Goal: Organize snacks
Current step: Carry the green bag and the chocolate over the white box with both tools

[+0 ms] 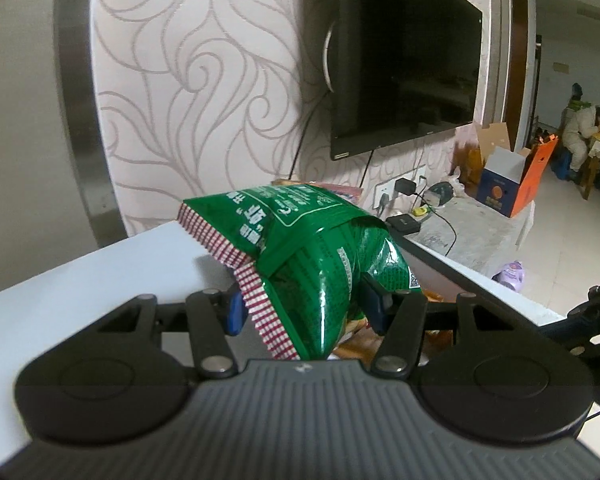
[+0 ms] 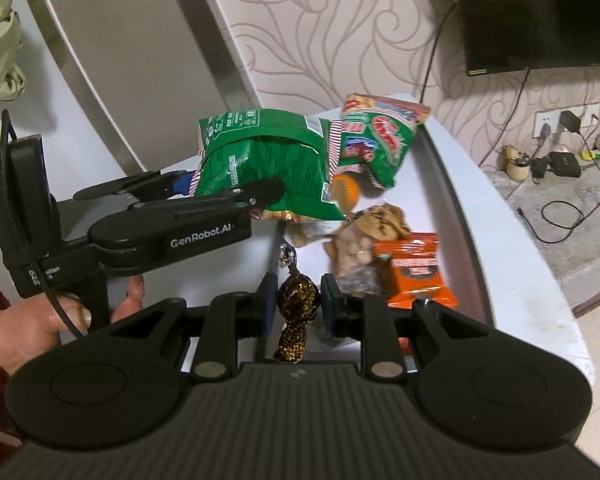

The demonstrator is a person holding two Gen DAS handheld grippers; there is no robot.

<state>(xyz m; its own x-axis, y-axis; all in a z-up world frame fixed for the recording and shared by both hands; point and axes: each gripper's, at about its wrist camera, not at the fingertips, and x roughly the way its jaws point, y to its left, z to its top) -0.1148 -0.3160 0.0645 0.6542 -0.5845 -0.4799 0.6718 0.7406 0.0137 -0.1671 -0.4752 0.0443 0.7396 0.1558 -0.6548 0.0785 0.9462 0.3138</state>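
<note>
- Over the white table (image 2: pixel 452 184), I keep the left gripper (image 1: pixel 306 306) steady: its pads sit half-closed, pinching the green snack bag (image 1: pixel 300 248) at its lower half, so I should carry it level and avoid crushing it
- Between the right gripper (image 2: pixel 298 304) pads, nearly shut, hangs a brown wrapped candy (image 2: pixel 296 308); the orange packet (image 2: pixel 418 276) lies just beside

"GenRobot.AI" on left tool (image 2: pixel 236 188)
</note>
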